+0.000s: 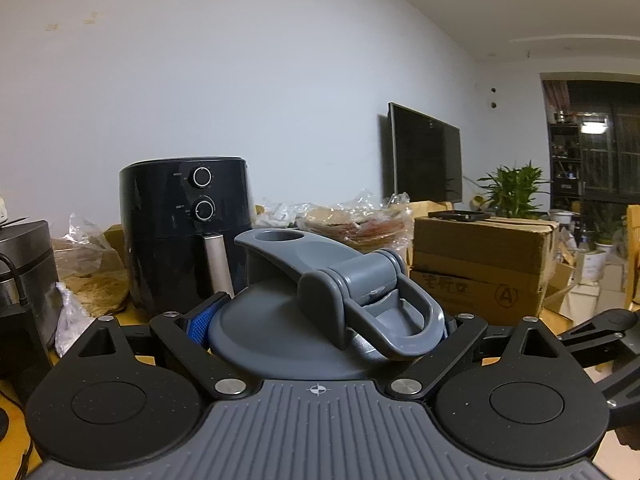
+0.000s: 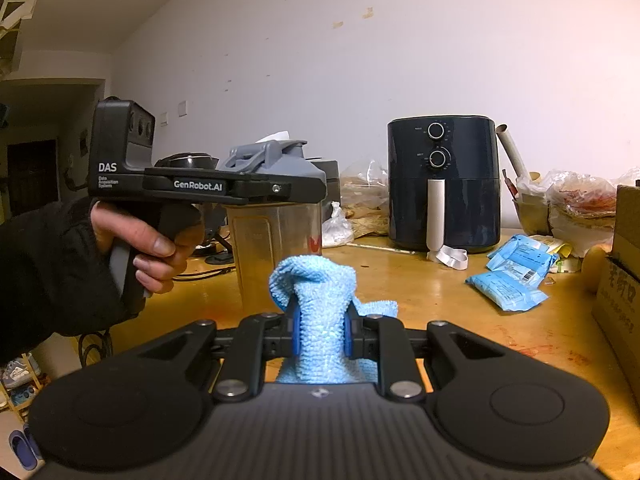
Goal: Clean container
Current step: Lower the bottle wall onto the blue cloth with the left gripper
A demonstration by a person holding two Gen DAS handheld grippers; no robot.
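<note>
The container is a clear shaker bottle [image 2: 276,236] with a grey lid [image 1: 280,332] whose flip cap [image 1: 288,244] stands open. My left gripper [image 1: 330,318] is shut on it just under the lid, one blue pad [image 1: 202,322] showing at the left. In the right wrist view a hand [image 2: 148,240] holds the left gripper [image 2: 304,190] sideways across the bottle's neck. My right gripper [image 2: 320,332] is shut on a bunched light-blue cloth [image 2: 316,280], which sticks up in front of the bottle's lower part and hides its base.
A black air fryer [image 2: 444,184] stands at the back of the wooden table [image 2: 440,300]. Blue packets [image 2: 516,272] lie to the right, by a cardboard box [image 2: 620,280]. Plastic bags [image 1: 356,220] and a dark cooker [image 1: 24,272] line the wall.
</note>
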